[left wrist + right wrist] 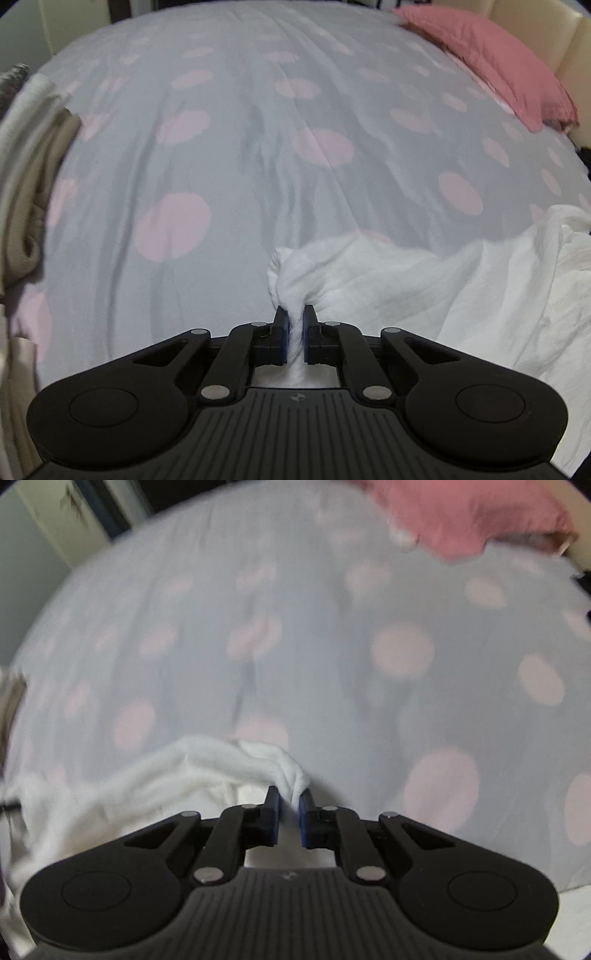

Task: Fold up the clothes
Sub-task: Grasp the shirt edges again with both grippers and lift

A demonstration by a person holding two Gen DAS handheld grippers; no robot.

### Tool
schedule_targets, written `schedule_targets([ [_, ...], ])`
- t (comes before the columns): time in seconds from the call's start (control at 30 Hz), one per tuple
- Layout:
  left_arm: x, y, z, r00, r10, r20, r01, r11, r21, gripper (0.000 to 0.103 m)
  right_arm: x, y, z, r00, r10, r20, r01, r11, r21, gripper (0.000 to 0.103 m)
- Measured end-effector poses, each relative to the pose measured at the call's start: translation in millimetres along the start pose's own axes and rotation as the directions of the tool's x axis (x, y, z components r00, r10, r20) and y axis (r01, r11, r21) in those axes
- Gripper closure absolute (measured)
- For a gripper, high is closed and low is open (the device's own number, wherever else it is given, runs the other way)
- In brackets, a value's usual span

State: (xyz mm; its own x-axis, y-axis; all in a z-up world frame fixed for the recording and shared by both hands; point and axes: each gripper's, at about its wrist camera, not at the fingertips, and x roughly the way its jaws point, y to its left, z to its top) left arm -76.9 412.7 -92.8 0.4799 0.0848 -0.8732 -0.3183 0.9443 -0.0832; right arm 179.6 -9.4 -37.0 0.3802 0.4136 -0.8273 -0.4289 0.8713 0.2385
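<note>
A white garment (424,280) lies crumpled on the bed, spreading to the right in the left wrist view. My left gripper (294,314) is shut on a bunched edge of it, the cloth squeezed between the blue pads. In the right wrist view the same white garment (166,775) trails off to the left. My right gripper (290,795) is shut on another bunched edge of it. Both grippers hold the cloth just above the bedsheet.
The bed is covered by a pale grey sheet with pink dots (258,147). A pink pillow (491,59) lies at the far right, also in the right wrist view (461,513). Beige and white folded cloths (26,177) sit at the left edge.
</note>
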Motion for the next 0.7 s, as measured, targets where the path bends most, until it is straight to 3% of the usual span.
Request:
schedule_targets([
  [0.13,-26.0,10.1,4.5,0.998,0.012,0.063,-0.008,0.998,-0.067,0.099,-39.7,18.4,7.9,0.980,0.055,0.189,-0.050,0.998,-0.034,0.091],
  [0.23,-47.1,19.8,6.2,0.993,0.041,0.112,-0.027,0.992,-0.123,0.099,-69.8,38.8,7.0,0.935,0.164,0.313,-0.135,0.984,-0.113,0.091],
  [0.3,-58.2,26.4,5.9,0.990,0.057,0.126,-0.036,0.985,-0.166,0.099,-84.8,52.9,4.5,0.910,0.247,0.333,-0.192,0.963,-0.188,0.091],
  [0.43,-72.0,42.2,2.1,0.986,0.111,0.123,-0.080,0.969,-0.232,0.099,-87.3,85.4,-10.0,0.912,0.357,0.200,-0.286,0.905,-0.314,0.091],
  [0.53,-79.4,50.0,-2.0,0.984,0.134,0.122,-0.098,0.960,-0.263,0.099,-75.3,111.0,-26.9,0.927,0.365,0.086,-0.308,0.872,-0.380,0.091],
  [0.7,-84.6,52.1,-9.3,0.977,0.186,0.109,-0.155,0.958,-0.242,0.099,-40.2,148.5,-59.6,0.931,0.349,-0.102,-0.354,0.804,-0.478,0.091],
])
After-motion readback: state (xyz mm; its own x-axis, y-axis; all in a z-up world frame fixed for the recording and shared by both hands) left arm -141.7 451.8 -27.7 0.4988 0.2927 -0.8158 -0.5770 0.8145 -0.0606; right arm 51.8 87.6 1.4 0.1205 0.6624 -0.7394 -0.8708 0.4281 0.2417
